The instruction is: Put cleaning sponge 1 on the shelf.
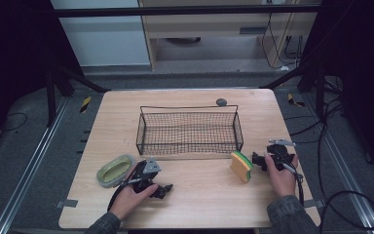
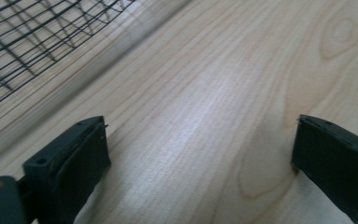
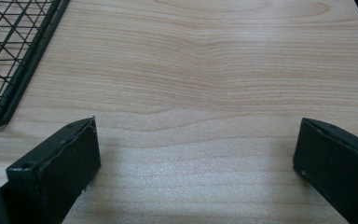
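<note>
High view, progress: nothing is in the wire basket (image 1: pixel 190 131) yet — I judge the work as barely begun, with both the sponge (image 1: pixel 241 165) and the green dish (image 1: pixel 115 170) left on the table (image 1: pixel 199 200).
High view, my right gripper (image 1: pixel 259 161): it sits just right of the sponge, near it but apart, nose toward it.
High view, sponge: stands on edge near the basket's front right corner, yellow face toward me, green layer behind; its long axis runs from front right to back left, slanting toward the basket.
High view, my left gripper (image 1: pixel 161 190): low on the table, just right of the green dish, aimed away from it.
Left gripper view: my jaws stand wide apart over bare wood, grasping nothing; the basket mesh (image 2: pixel 32 42) lies at the upper left.
Right gripper view: jaws spread wide too, released and empty — wood between them, the basket corner (image 3: pixel 9 60) at far left.
</note>
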`<action>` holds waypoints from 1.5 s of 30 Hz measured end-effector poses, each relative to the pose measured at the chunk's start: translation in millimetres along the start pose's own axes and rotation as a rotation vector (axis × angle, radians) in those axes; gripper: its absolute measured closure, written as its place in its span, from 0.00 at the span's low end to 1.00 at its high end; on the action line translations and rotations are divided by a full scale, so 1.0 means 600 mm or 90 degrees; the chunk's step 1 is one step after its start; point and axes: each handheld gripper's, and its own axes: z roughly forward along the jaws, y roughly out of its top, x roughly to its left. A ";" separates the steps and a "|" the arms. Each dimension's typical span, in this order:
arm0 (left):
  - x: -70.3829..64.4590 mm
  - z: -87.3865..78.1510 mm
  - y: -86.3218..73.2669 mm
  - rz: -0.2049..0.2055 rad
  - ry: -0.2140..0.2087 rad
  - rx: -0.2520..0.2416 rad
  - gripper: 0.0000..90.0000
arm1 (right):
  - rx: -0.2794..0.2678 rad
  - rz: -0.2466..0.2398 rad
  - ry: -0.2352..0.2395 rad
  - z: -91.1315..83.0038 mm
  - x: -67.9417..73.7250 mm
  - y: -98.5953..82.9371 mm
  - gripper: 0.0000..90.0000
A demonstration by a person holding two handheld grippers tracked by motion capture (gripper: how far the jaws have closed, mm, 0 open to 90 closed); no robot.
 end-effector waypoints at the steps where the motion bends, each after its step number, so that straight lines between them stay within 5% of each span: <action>1: 0.000 -0.001 0.001 -0.002 -0.006 -0.004 0.05 | 0.000 0.000 0.000 0.000 0.000 0.000 0.01; 10: 0.004 -0.045 0.013 0.030 0.035 -0.048 0.05 | 0.000 -0.005 0.006 -0.001 0.001 -0.002 0.01; 15: 0.027 -0.087 0.003 -0.008 0.070 -0.090 0.05 | 0.002 -0.008 0.009 -0.003 0.003 -0.002 0.01; 25: 0.066 -0.135 -0.005 -0.062 0.123 -0.098 0.06 | 0.000 -0.023 0.022 -0.005 0.010 -0.005 0.01; 33: 0.093 -0.157 0.010 -0.070 0.147 -0.011 0.06 | 0.001 -0.025 0.028 -0.006 0.013 -0.006 0.01; 39: 0.126 -0.204 0.048 -0.096 0.154 0.059 0.07 | 0.010 -0.044 0.040 -0.006 0.018 -0.004 0.01; 40: 0.131 -0.211 0.053 -0.092 0.156 0.076 0.06 | 0.010 -0.042 0.041 -0.006 0.020 -0.004 0.01; 43: 0.144 -0.226 0.065 -0.017 0.169 0.155 0.06 | 0.009 -0.051 0.045 -0.006 0.023 -0.004 0.01; 45: 0.149 -0.231 0.067 -0.017 0.156 0.168 0.07 | 0.008 -0.045 0.045 -0.007 0.026 -0.005 0.01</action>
